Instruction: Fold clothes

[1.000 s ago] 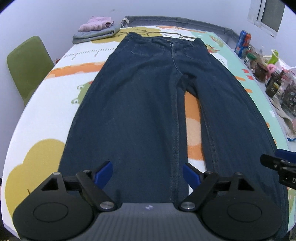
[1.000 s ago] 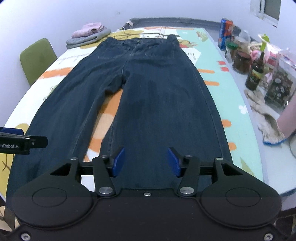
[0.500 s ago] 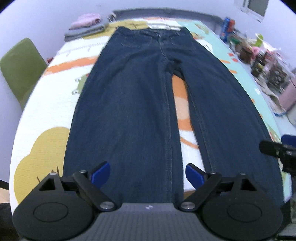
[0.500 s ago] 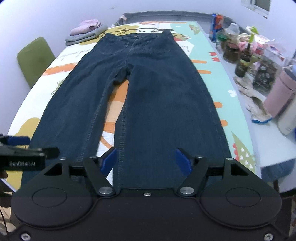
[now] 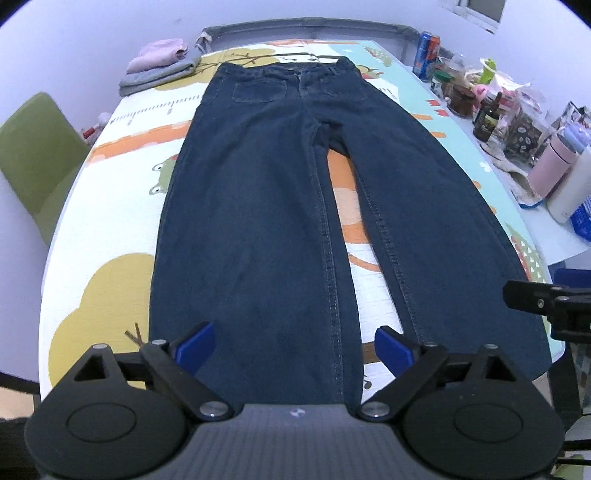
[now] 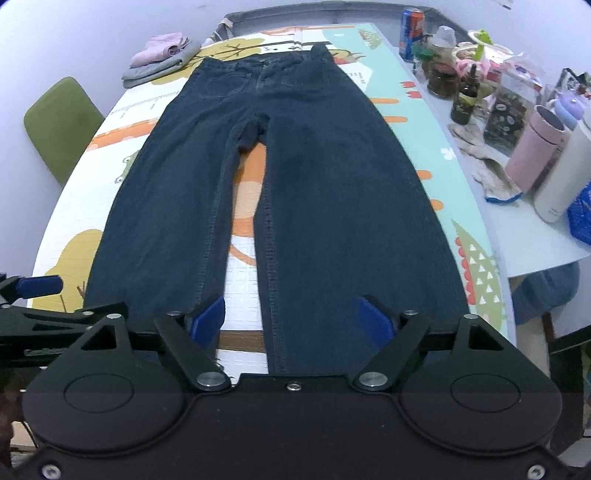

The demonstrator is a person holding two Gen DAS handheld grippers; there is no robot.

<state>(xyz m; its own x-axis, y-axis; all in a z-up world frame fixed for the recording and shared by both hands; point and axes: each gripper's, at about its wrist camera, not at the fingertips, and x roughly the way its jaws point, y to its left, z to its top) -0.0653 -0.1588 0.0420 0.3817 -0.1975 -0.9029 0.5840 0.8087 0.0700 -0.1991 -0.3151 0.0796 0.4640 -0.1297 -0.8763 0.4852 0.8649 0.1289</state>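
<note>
The bench runs away from both cameras under a cartoon-printed play mat, its near edge just ahead of the grippers, its left edge bare mat beside the denim, its right edge a plain strip crowded with clutter; a green chair stands off the left side. The dark blue jeans lie flat along the mat, waistband at the far end, both legs spread toward the near edge with a wedge of mat showing between them; the hems reach the near edge.

The left gripper hangs low over the hem of the left leg, its blue pads wide apart with the denim between and below them, nothing clamped; the right gripper sits likewise at the hem of the right leg, its pads spread wide and holding nothing; each gripper shows at the edge of the other's view, side by side and apart.

At the far left corner a stack of folded clothes rests just beside the waistband, clear of it. Along the right strip stand a pink tumbler, a white bottle, a dark dropper bottle, a jar and a soda can, with a work glove lying flat nearer the mat; all are well apart from the jeans.
</note>
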